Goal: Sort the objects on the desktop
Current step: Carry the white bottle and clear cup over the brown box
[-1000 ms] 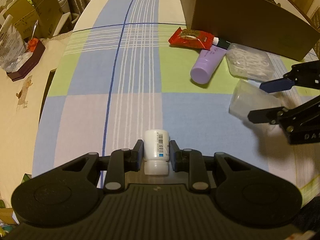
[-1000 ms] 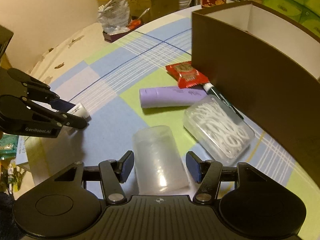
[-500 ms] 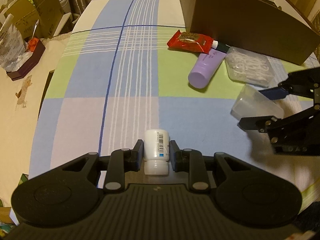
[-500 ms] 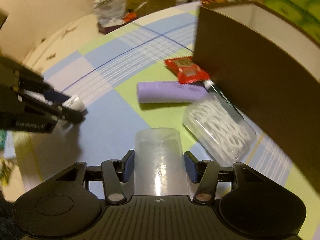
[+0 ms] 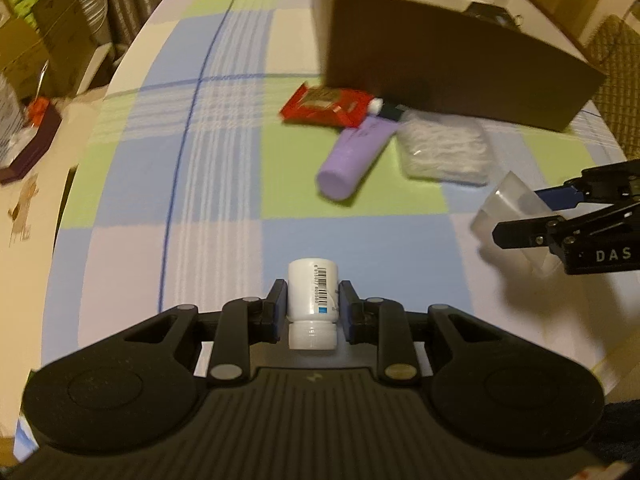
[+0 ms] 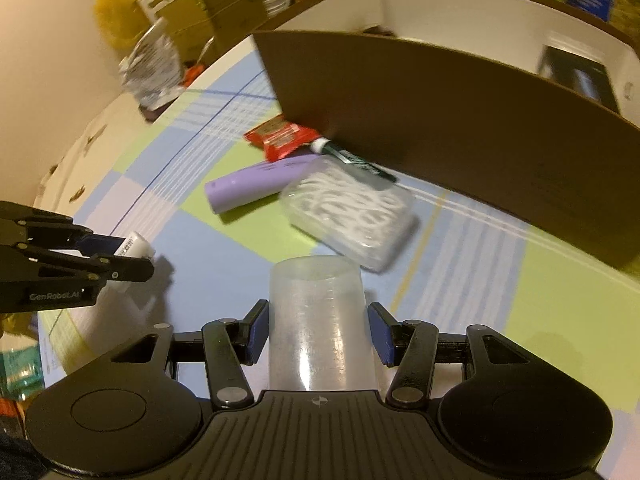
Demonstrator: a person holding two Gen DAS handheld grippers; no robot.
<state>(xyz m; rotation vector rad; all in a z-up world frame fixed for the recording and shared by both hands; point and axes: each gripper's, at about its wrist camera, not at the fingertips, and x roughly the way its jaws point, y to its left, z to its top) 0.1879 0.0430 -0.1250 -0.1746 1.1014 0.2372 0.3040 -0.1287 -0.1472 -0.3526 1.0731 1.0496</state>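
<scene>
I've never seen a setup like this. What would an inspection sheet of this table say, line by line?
Surface: table under a checked cloth of blue, green and pale squares.
Job's things: white bottle; clear cup; purple tube; red packet; clear box of white picks; marker pen; brown box, open on top, something dark inside.
Clutter: nothing seen on the table beyond these.
Grippers: left gripper shut on the white bottle; right gripper shut on the clear cup.
Cables: nothing seen.
Surroundings: cardboard boxes, bags and packages beyond the table edge.
</scene>
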